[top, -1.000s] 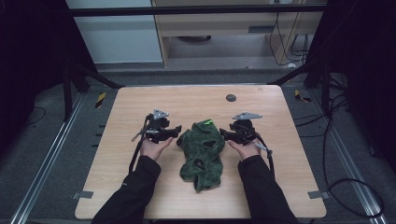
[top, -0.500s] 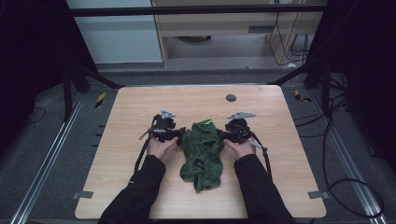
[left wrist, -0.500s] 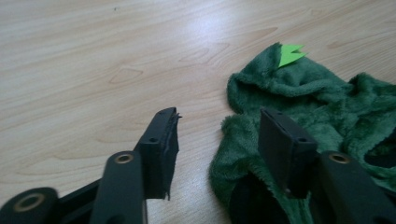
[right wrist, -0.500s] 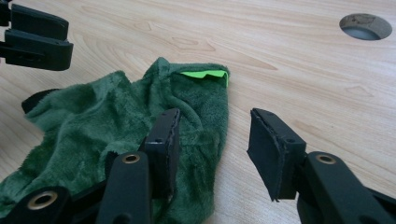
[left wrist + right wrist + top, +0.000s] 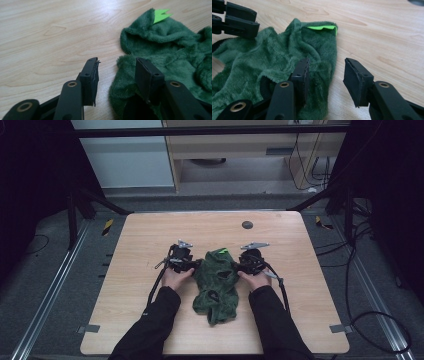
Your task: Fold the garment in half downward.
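A dark green plush garment (image 5: 217, 282) lies crumpled on the wooden table (image 5: 150, 235), with a bright green tag (image 5: 222, 251) at its far end. My left gripper (image 5: 197, 265) is at the garment's left edge. In the left gripper view, the fuzzy hem (image 5: 172, 45) runs between the jaws of the left gripper (image 5: 117, 62), which have just been closing; the pads stand off the fabric. My right gripper (image 5: 234, 265) is at the garment's right edge. In the right gripper view, the right gripper (image 5: 327, 61) straddles the cloth's border (image 5: 262, 60), also just closing and not pressing.
A small dark round disc (image 5: 247, 225) sits on the table toward the far edge. Cables trail from both grippers along the forearms. Grey tape marks (image 5: 87, 328) the front corners. Dark frame posts and floor cables surround the table.
Both hands have come inward and lower, up against the garment's two sides. The jaws of both grippers stand narrower than before.
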A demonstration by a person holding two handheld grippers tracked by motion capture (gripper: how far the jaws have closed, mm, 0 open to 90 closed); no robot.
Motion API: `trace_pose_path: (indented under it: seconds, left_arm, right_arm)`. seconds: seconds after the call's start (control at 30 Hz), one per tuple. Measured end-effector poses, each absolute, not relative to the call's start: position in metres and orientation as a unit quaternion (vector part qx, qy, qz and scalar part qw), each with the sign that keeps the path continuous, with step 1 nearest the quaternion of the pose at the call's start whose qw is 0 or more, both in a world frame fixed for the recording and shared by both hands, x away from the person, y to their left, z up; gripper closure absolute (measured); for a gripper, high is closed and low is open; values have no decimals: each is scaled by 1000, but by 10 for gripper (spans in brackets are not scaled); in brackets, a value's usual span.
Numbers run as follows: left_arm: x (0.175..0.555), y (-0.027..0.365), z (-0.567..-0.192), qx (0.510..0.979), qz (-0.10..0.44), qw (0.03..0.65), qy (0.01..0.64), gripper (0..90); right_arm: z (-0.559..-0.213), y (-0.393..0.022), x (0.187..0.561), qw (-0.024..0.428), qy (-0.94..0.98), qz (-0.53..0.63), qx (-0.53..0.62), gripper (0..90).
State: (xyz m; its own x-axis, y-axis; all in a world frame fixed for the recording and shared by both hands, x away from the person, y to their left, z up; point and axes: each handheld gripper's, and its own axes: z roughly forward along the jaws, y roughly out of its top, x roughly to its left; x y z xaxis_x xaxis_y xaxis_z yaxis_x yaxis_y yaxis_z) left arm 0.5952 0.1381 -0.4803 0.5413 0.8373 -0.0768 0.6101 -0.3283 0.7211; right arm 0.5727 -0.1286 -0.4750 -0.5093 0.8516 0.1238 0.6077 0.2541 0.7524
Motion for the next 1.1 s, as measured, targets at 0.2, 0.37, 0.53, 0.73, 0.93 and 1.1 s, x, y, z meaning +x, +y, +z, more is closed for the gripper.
trace_pose_path:
  seconds: [0.2,0.37,0.53,0.73,0.93,1.1]
  left_arm:
    - [597,136,-485,807,148,352,450,565]
    - [599,136,-488,809,135,347,454,629]
    - [598,134,-490,812,127,346,452,680]
    - [598,132,-491,815,123,347,448,731]
    - [596,129,-491,816,120,341,451,852]
    - [595,128,-490,817,122,339,450,890]
  right_arm:
    - [-480,-128,573,149,780,381,473,569]
    - [-484,-126,574,144,786,374,471,592]
    - [-487,-126,574,137,789,369,471,643]
    - [-490,-124,574,134,795,360,469,704]
    - [-491,-122,574,133,796,356,471,775]
    - [-490,-122,574,132,793,360,474,828]
